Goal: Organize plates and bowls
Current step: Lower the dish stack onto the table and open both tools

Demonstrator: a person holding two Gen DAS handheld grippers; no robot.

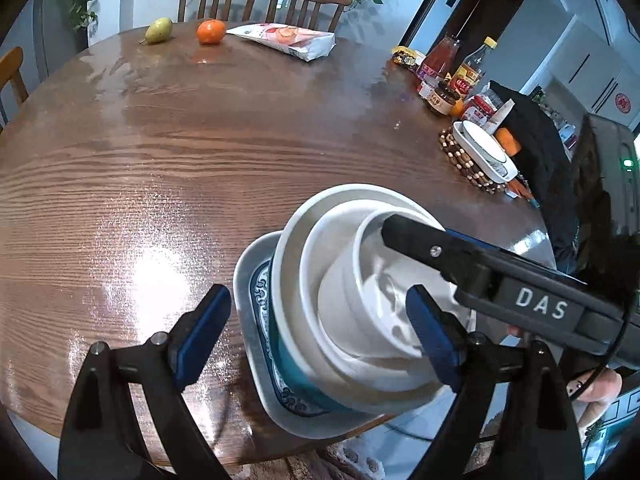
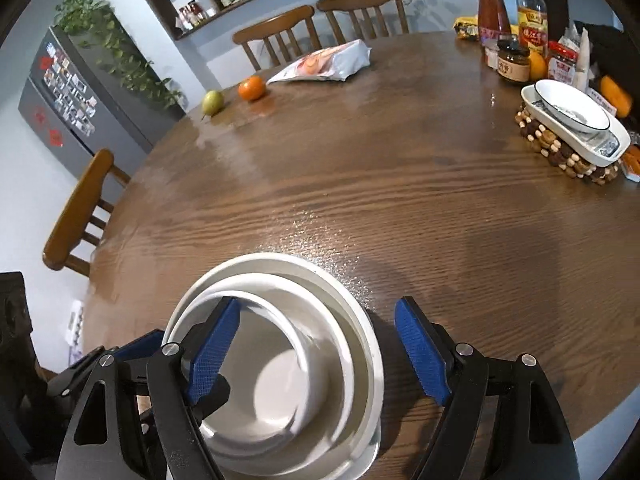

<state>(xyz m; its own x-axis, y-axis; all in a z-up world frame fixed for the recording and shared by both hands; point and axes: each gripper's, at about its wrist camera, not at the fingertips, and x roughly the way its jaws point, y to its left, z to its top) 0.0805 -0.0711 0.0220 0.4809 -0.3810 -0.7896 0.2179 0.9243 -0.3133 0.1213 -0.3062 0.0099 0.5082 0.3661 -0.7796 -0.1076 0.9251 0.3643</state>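
Note:
A stack of nested white bowls (image 1: 360, 292) sits on a blue-patterned white plate (image 1: 256, 320) near the front edge of the round wooden table (image 1: 200, 140). My left gripper (image 1: 316, 336) is open, its fingers on either side of the stack's left part. My right gripper (image 2: 316, 352) is open just above the stack (image 2: 280, 360), its left finger inside the innermost bowl and its right finger outside the stack. It also shows in the left wrist view as a black arm (image 1: 500, 280) reaching over the bowls. A white bowl in a white rectangular dish (image 2: 576, 120) sits on a beaded trivet at the right.
A pear (image 1: 158, 30), an orange (image 1: 210, 31) and a snack bag (image 1: 288, 38) lie at the far side. Sauce bottles and jars (image 1: 452, 76) crowd the right edge. Wooden chairs (image 2: 320, 28) stand behind the table and at the left.

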